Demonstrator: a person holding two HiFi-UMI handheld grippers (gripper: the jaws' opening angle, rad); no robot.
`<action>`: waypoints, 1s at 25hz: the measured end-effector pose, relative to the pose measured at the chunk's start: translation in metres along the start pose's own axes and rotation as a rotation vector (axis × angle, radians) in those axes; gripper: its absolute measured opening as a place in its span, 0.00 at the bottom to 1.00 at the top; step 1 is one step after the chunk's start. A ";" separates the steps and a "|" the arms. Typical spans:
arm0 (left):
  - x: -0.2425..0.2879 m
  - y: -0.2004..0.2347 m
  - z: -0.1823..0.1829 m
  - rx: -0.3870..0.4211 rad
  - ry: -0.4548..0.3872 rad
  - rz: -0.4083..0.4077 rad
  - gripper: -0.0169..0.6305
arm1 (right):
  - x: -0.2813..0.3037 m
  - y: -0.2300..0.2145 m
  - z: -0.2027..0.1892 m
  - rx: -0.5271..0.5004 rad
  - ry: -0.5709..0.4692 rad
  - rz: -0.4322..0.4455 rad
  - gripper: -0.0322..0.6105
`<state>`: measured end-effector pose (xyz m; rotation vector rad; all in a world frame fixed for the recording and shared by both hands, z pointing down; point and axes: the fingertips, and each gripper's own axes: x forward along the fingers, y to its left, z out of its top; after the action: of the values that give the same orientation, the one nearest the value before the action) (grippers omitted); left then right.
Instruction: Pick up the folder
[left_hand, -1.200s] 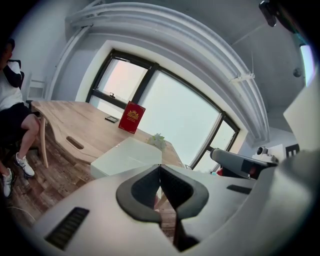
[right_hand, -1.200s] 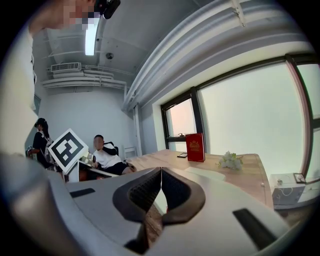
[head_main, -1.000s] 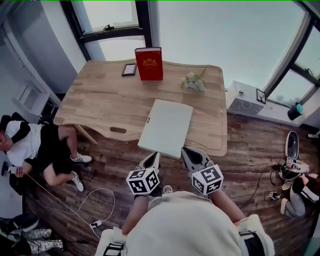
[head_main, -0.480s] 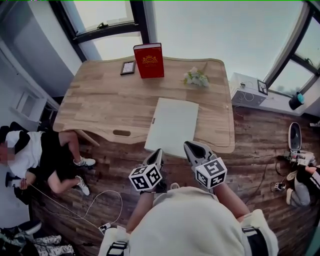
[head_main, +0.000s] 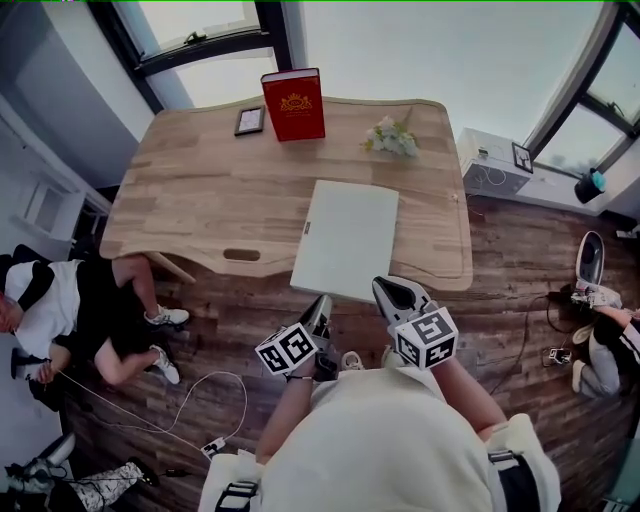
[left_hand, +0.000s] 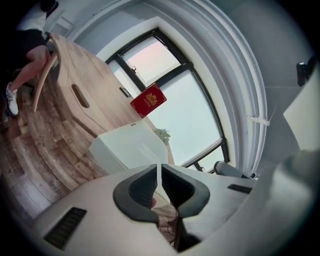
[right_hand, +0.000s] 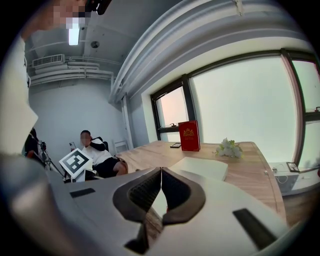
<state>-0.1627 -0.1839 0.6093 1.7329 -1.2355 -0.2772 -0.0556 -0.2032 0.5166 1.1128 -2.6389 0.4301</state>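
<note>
I hold the left hand-held gripper (head_main: 321, 304) and the right hand-held gripper (head_main: 388, 290) with their jaws together and empty, just short of the worktop (head_main: 190, 190). The white folder (head_main: 347, 240) lies flat there, its near edge jutting past the worktop's edge. Beyond it a red book (head_main: 294, 104) stands upright.

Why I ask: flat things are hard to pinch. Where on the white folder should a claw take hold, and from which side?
Probably its near edge, from the person's side: the folder lies flat, but that edge seems to overhang the desk, leaving room for one jaw beneath.
</note>
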 end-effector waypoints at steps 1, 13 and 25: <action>0.000 0.003 -0.002 -0.020 0.002 -0.004 0.06 | 0.000 0.001 -0.001 0.000 0.003 0.002 0.08; 0.020 0.030 -0.038 -0.195 0.109 -0.092 0.62 | 0.006 -0.005 -0.003 -0.015 0.022 0.035 0.08; 0.050 0.050 -0.045 -0.407 0.056 -0.121 0.69 | 0.004 -0.023 -0.011 -0.015 0.056 0.019 0.08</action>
<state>-0.1409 -0.2014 0.6880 1.4513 -0.9569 -0.5113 -0.0404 -0.2178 0.5322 1.0567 -2.6016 0.4385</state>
